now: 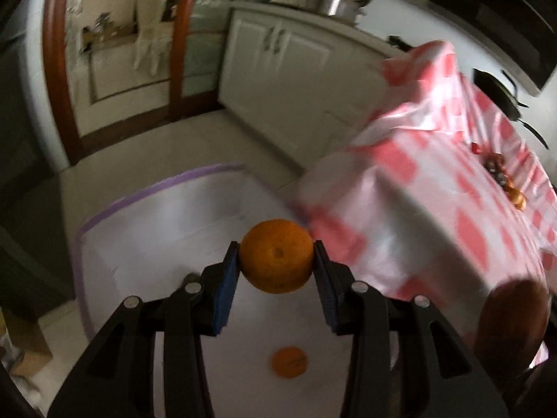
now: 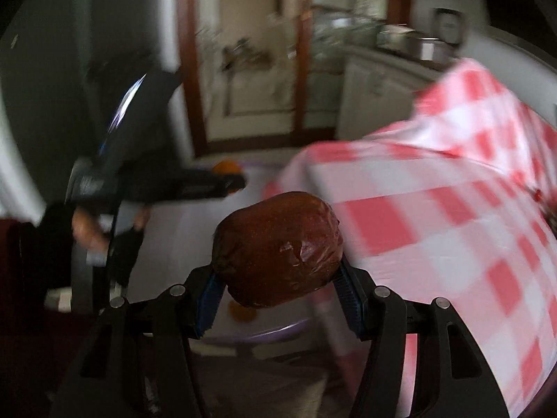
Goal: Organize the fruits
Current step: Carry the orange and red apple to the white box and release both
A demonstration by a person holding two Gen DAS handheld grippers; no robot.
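The white bin (image 1: 167, 230) with its purple rim sits low beside the red-and-white checked tablecloth (image 1: 435, 188), which fills three o'clock, so the sound move, I judge, is to bring each fruit low over the bin floor before letting go, well clear of the orange already lying there (image 1: 289, 362) at six o'clock. The right gripper (image 2: 278, 278) pinches a dark red apple (image 2: 278, 247), and the left gripper (image 1: 277, 261) pinches an orange (image 1: 276, 256) above the bin. Only the left view shows small fruit (image 1: 501, 174) left on the cloth at three o'clock, while only the right view shows the person's hand (image 2: 90, 230) at nine o'clock.
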